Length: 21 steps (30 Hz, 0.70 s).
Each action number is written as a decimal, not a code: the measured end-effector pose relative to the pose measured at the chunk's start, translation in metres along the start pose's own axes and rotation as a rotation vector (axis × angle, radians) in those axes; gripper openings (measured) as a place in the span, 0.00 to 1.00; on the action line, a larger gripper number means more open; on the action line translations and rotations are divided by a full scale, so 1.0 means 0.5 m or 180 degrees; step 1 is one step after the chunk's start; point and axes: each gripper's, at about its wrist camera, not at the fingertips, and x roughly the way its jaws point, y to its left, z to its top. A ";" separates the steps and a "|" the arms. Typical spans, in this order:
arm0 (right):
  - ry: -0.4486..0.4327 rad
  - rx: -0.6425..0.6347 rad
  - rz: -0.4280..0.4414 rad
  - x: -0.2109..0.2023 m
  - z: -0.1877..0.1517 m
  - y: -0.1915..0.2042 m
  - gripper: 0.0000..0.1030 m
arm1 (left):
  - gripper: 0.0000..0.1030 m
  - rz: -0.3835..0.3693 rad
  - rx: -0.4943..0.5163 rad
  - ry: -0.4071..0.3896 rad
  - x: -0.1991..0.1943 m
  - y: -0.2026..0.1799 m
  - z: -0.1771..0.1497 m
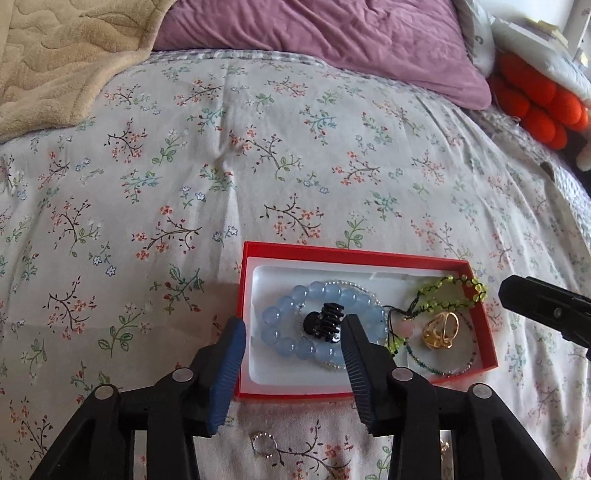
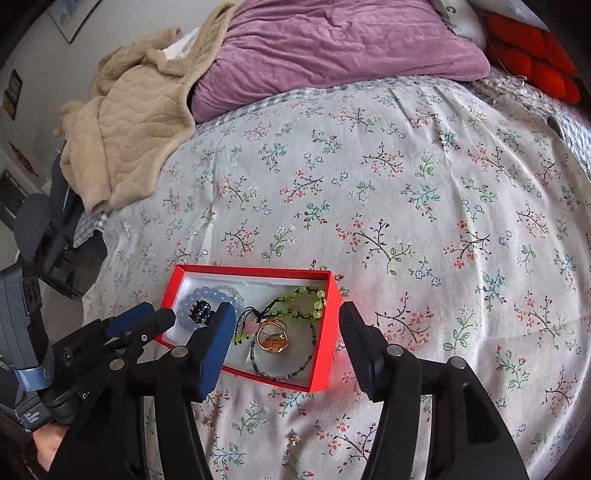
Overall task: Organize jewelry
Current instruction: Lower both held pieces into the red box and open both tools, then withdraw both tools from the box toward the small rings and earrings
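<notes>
A red box (image 1: 295, 249) with a white liner lies on the floral bedspread; it also shows in the right wrist view (image 2: 325, 354). In it lie a blue bead bracelet (image 1: 295, 295), a black hair claw (image 1: 327, 321), a green bead bracelet (image 1: 458, 291), a gold ring (image 1: 441, 330) and a thin dark bead chain (image 1: 458, 365). My left gripper (image 1: 293, 341) is open and empty, just above the box's near left part. My right gripper (image 2: 288, 334) is open and empty, over the box's right end. A small silver ring (image 1: 264, 445) lies on the bedspread in front of the box.
A purple pillow (image 1: 325, 33) and a beige blanket (image 1: 62, 55) lie at the head of the bed. An orange knotted cushion (image 1: 535, 107) sits at the far right. Small gold pieces lie on the bedspread near my grippers (image 2: 293, 441).
</notes>
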 end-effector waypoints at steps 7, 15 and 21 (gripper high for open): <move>-0.0005 -0.0073 -0.0070 -0.038 -0.022 0.001 0.60 | 0.70 0.0041 -0.0012 0.0057 -0.022 0.001 -0.020; 0.0051 -0.0181 -0.0210 -0.066 -0.056 0.002 0.61 | 0.86 0.0157 0.0057 0.0055 -0.057 -0.007 -0.051; 0.0118 -0.0274 -0.0335 -0.077 -0.086 0.003 0.68 | 0.95 0.0332 0.0181 0.0083 -0.070 -0.014 -0.079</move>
